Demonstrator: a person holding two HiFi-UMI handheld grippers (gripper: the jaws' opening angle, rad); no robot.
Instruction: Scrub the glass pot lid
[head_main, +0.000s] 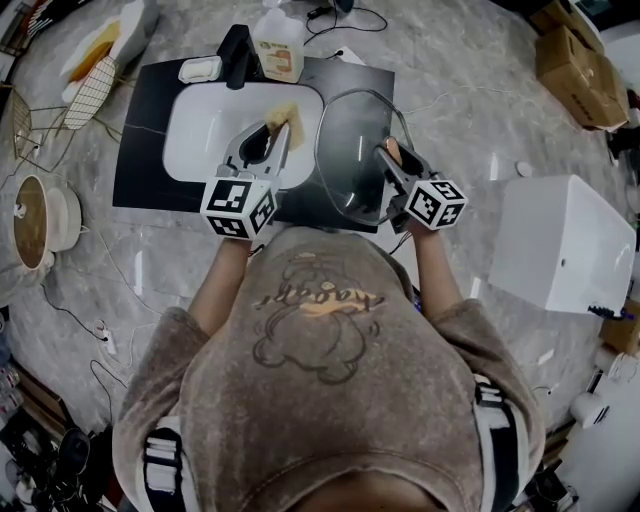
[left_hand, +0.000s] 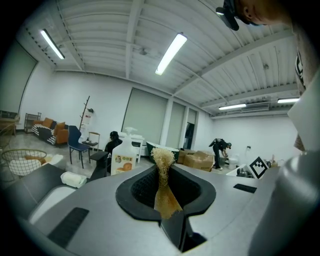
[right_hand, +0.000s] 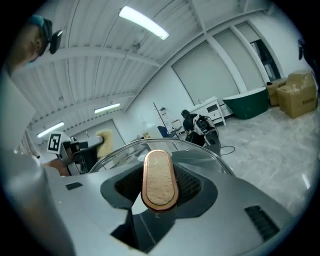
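The glass pot lid (head_main: 348, 150) stands tilted on edge over the black mat, just right of the white sink basin (head_main: 195, 135). My right gripper (head_main: 390, 155) is shut on the lid's wooden handle (right_hand: 159, 178); the glass dome (right_hand: 125, 149) curves away behind the handle. My left gripper (head_main: 279, 128) hovers over the basin, shut on a tan fibrous scrub pad (head_main: 284, 114). In the left gripper view the scrub pad (left_hand: 162, 182) sticks up between the jaws. The scrub pad (right_hand: 104, 139) also shows at the left of the right gripper view, just beyond the lid's rim.
A soap bottle (head_main: 277, 45) and a small white tray (head_main: 199, 68) stand behind the basin on the black mat (head_main: 140, 160). A wire basket (head_main: 40, 120) and a pot (head_main: 35, 222) sit at left. A white box (head_main: 565, 240) stands at right, cardboard boxes (head_main: 580, 60) at far right.
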